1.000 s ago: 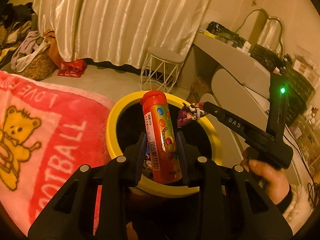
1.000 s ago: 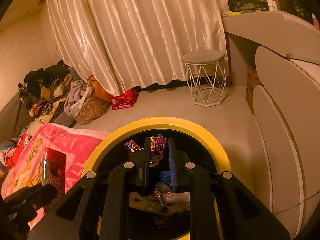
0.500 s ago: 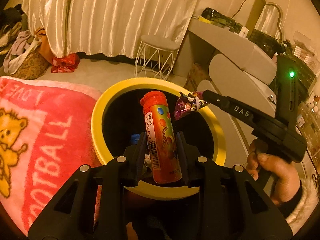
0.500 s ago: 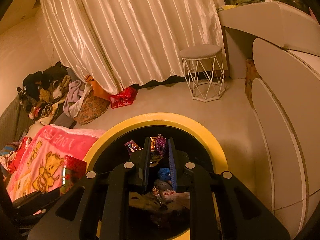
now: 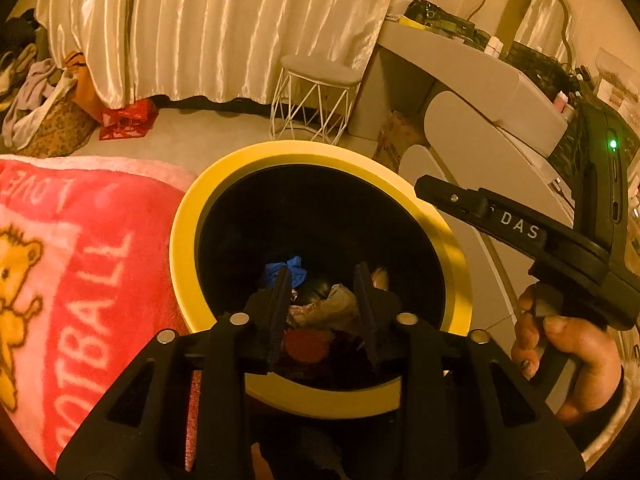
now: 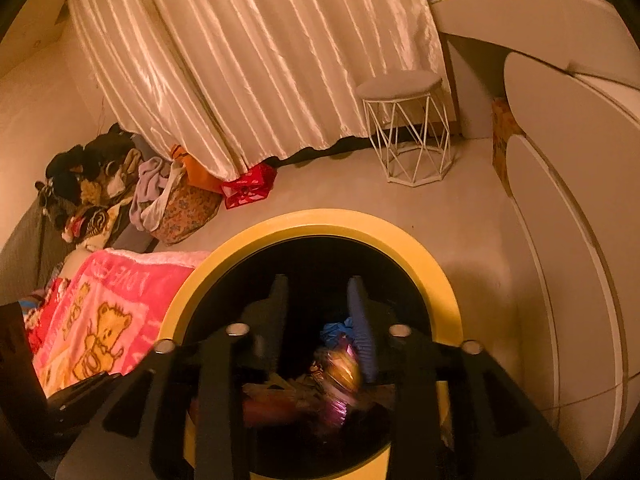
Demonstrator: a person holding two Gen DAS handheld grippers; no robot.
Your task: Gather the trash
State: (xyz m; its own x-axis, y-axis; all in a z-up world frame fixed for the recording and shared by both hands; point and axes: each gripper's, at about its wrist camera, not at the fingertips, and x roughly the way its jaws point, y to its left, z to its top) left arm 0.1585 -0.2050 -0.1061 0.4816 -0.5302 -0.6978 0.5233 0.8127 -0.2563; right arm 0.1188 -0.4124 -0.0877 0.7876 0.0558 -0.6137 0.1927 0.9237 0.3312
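A black bin with a yellow rim (image 5: 188, 216) (image 6: 416, 252) stands beside the bed. My left gripper (image 5: 322, 272) is open and empty over its mouth. The red candy tube (image 5: 306, 342) lies inside the bin below it, among a blue scrap (image 5: 290, 268) and crumpled wrappers (image 5: 332, 304). My right gripper (image 6: 318, 286) is open over the bin too. A purple and gold wrapper (image 6: 340, 372), blurred, is in the bin just below its fingers. The right gripper also shows in the left wrist view (image 5: 424, 186), at the bin's right rim.
A pink blanket with a bear print (image 5: 60, 280) (image 6: 108, 308) covers the bed left of the bin. A white wire stool (image 5: 316, 96) (image 6: 408, 128), a curtain, a red bag (image 6: 250, 186), a clothes pile (image 6: 100, 184) and white cabinets (image 6: 568, 208) stand around the floor.
Both grippers have opened. The candy tube dropped from the left gripper into the bin, and the purple wrapper dropped from the right gripper into the bin.
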